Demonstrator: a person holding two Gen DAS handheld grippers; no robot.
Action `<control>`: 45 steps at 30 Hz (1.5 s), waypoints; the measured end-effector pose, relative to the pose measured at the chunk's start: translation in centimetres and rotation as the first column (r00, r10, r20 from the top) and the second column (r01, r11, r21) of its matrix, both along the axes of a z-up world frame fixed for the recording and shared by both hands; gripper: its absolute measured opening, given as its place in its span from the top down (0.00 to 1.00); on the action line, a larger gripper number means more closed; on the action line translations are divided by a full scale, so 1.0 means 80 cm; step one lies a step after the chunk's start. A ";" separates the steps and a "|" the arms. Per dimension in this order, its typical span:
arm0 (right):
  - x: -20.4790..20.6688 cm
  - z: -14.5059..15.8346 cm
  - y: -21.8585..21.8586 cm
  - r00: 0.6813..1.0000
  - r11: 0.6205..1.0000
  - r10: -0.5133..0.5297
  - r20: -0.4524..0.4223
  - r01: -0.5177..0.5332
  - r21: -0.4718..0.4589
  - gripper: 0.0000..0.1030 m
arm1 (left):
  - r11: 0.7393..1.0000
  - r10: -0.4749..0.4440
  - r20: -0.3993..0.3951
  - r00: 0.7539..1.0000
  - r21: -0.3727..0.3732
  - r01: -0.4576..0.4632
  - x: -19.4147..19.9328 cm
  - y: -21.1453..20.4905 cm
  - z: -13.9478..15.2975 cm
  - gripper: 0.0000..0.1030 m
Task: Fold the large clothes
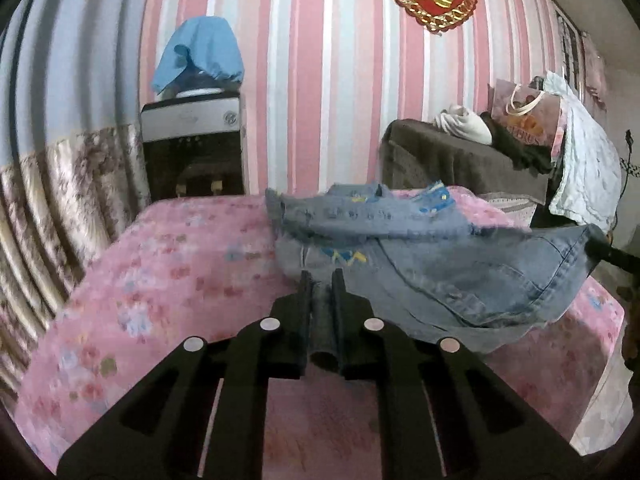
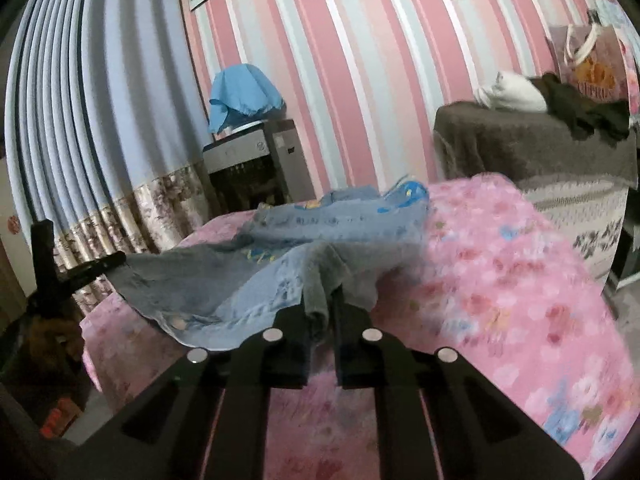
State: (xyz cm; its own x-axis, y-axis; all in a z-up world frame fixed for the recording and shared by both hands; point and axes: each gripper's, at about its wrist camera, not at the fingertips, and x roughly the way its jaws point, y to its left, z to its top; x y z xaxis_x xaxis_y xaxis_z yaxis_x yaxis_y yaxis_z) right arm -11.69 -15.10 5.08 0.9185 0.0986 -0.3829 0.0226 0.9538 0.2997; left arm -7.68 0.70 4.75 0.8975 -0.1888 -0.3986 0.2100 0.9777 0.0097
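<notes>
**Two grippers clamp the denim's near edge for a fold**

Two corners of the denim garment (image 1: 420, 256) are pinched at once. In the left wrist view the left gripper (image 1: 322, 280) has its fingers drawn together on a fold of the cloth's near left edge; in the right wrist view the right gripper (image 2: 320, 300) is clamped likewise on a bunched strip at the near right edge. The garment lies across the pink floral bedspread (image 1: 168, 264), its far part, with blue and yellow patches, resting flat, while the near part sags between the two grips, clear of the bed.

Judging by this, the step in hand is the lift before a fold: both ends are secured and the near edge is raised. The next move likely calls for carrying both grips forward together, level with each other, so the held edge lands on the far portion without twisting. Uneven travel could skew the fold.
</notes>
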 end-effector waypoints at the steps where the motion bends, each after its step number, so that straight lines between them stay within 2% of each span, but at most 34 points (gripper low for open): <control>1: 0.011 0.008 -0.006 1.000 1.000 0.003 0.009 -0.003 0.007 0.92 | 1.000 -0.007 0.006 1.000 0.000 0.007 0.011 0.000 0.010 0.92; 6: 0.080 0.046 -0.041 0.998 1.000 -0.005 0.059 0.003 0.025 0.93 | 1.000 -0.015 0.028 0.999 0.000 0.015 0.090 0.005 0.056 0.92; 12: 0.215 0.067 -0.088 0.999 0.999 -0.039 0.033 0.040 -0.006 0.93 | 0.998 -0.023 0.047 0.999 0.061 0.020 0.229 -0.013 0.091 0.93; 13: 0.239 0.067 -0.095 0.999 0.999 -0.041 0.022 0.041 -0.008 0.93 | 0.998 -0.014 0.047 0.999 0.067 0.011 0.254 -0.016 0.094 0.96; 17: 0.350 0.057 -0.121 0.997 0.996 -0.067 -0.034 0.065 -0.054 0.93 | 0.998 0.041 0.029 0.999 0.053 -0.043 0.368 -0.024 0.107 0.98; 19: 0.396 0.046 -0.132 0.994 0.995 -0.081 -0.068 0.077 -0.063 0.93 | 0.992 0.073 0.032 0.997 0.105 -0.076 0.416 -0.034 0.102 0.99; 21: 0.453 0.022 -0.145 0.983 0.990 -0.113 -0.148 0.099 -0.097 0.92 | 0.981 0.112 0.007 0.994 0.159 -0.111 0.470 -0.041 0.083 0.99; 22: 0.474 0.008 -0.154 0.972 0.989 -0.134 -0.192 0.117 -0.095 0.86 | 0.975 0.127 -0.008 0.992 0.186 -0.124 0.492 -0.044 0.072 0.99; 23: 0.494 -0.010 -0.164 0.955 0.983 -0.173 -0.240 0.151 -0.105 0.72 | 0.971 0.144 -0.049 0.988 0.198 -0.132 0.519 -0.042 0.055 0.99; 24: 0.510 -0.026 -0.172 0.930 0.973 -0.219 -0.295 0.184 -0.142 0.65 | 0.965 0.162 -0.098 0.982 0.225 -0.137 0.544 -0.040 0.035 0.99; 25: 0.515 -0.035 -0.178 0.918 0.968 -0.237 -0.317 0.197 -0.153 0.47 | 0.957 0.182 -0.119 0.976 0.247 -0.149 0.556 -0.036 0.022 0.99; 26: 0.512 -0.038 -0.183 0.920 0.969 -0.238 -0.310 0.204 -0.140 0.34 | 0.948 0.225 -0.140 0.964 0.259 -0.184 0.569 -0.024 0.007 0.98; 28: 0.493 -0.037 -0.186 0.936 0.972 -0.228 -0.267 0.203 -0.119 0.34 | 0.959 0.238 -0.230 0.944 0.212 -0.190 0.577 0.007 -0.011 0.93; 29: 0.482 -0.034 -0.185 0.949 0.977 -0.199 -0.246 0.174 -0.119 0.34 | 0.959 0.242 -0.231 0.942 0.207 -0.195 0.572 0.015 -0.012 0.80; 30: 0.473 -0.031 -0.181 0.956 0.980 -0.181 -0.232 0.155 -0.125 0.34 | 0.958 0.240 -0.214 0.947 0.211 -0.195 0.559 0.021 -0.010 0.58; 32: 0.465 -0.028 -0.172 0.966 0.987 -0.128 -0.227 0.101 -0.129 0.32 | 0.963 0.197 -0.179 0.964 0.220 -0.156 0.526 0.018 -0.005 0.32; 33: 0.463 -0.028 -0.165 0.965 0.988 -0.108 -0.237 0.077 -0.137 0.31 | 0.965 0.167 -0.175 0.970 0.233 -0.124 0.514 0.010 -0.003 0.25; 35: 0.467 -0.027 -0.147 0.965 0.988 -0.059 -0.255 0.021 -0.150 0.31 | 0.966 0.083 -0.188 0.979 0.257 -0.032 0.491 -0.016 -0.005 0.24; 36: 0.472 -0.028 -0.137 0.963 0.988 -0.033 -0.269 -0.009 -0.151 0.31 | 0.965 0.044 -0.203 0.978 0.260 0.011 0.484 -0.028 -0.009 0.20; 38: 0.489 -0.035 -0.110 0.952 0.983 0.039 -0.303 -0.090 -0.157 0.31 | 0.955 -0.039 -0.255 0.966 0.275 0.111 0.483 -0.064 -0.022 0.17; 40: 0.505 -0.044 -0.085 0.933 0.975 0.087 -0.349 -0.152 -0.164 0.31 | 0.931 -0.030 -0.279 0.960 0.341 0.128 0.495 -0.094 -0.039 0.17; 41: 0.516 -0.052 -0.071 0.918 0.970 0.124 -0.377 -0.192 -0.148 0.31 | 0.929 -0.027 -0.293 0.956 0.346 0.133 0.500 -0.100 -0.046 0.16; 45: 0.546 -0.080 -0.048 0.879 0.970 0.152 -0.452 -0.220 -0.103 0.31 | 0.933 0.026 -0.327 0.945 0.347 0.095 0.533 -0.111 -0.064 0.16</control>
